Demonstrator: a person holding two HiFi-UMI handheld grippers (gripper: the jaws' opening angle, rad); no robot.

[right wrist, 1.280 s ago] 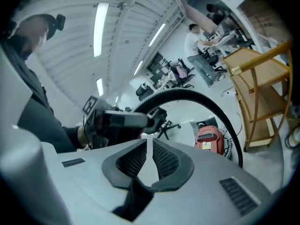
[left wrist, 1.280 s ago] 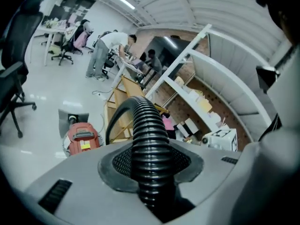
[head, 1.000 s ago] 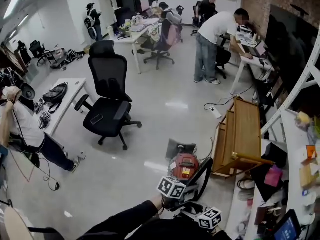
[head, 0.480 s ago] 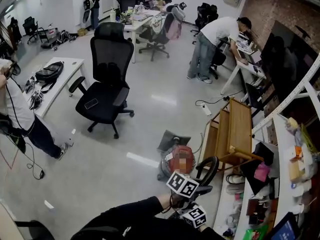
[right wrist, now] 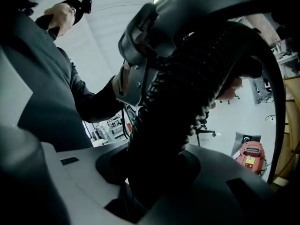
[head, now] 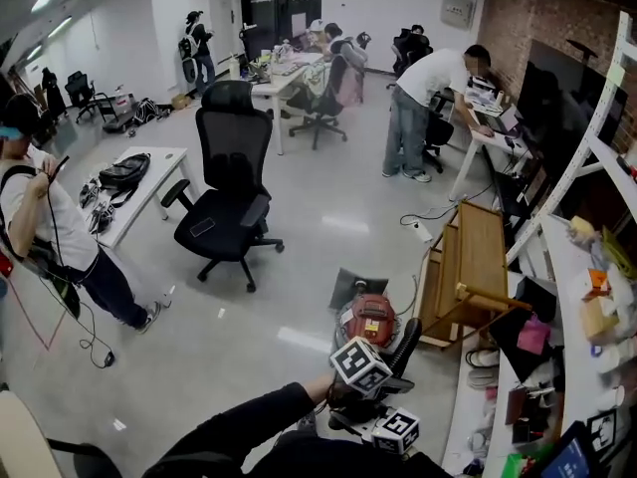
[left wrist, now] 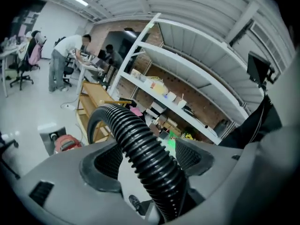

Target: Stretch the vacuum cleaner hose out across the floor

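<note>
Black ribbed hose runs up between the jaws of the left gripper. Those jaws have just been opening and stand wide, with the pads off the hose on both sides. The right gripper, just beside it, has been closing, and its jaws look clamped on the same hose. From there the hose arches over toward the red vacuum cleaner, which sits on the floor next to a wooden frame.

To do this well, I'd keep that one firm hold, take a fresh grip further along with the free jaws, and draw the hose toward open floor without tugging the cleaner over.

I count two grippers, one hose, one cleaner, one wooden frame, and one black office chair on the open floor beyond.
</note>
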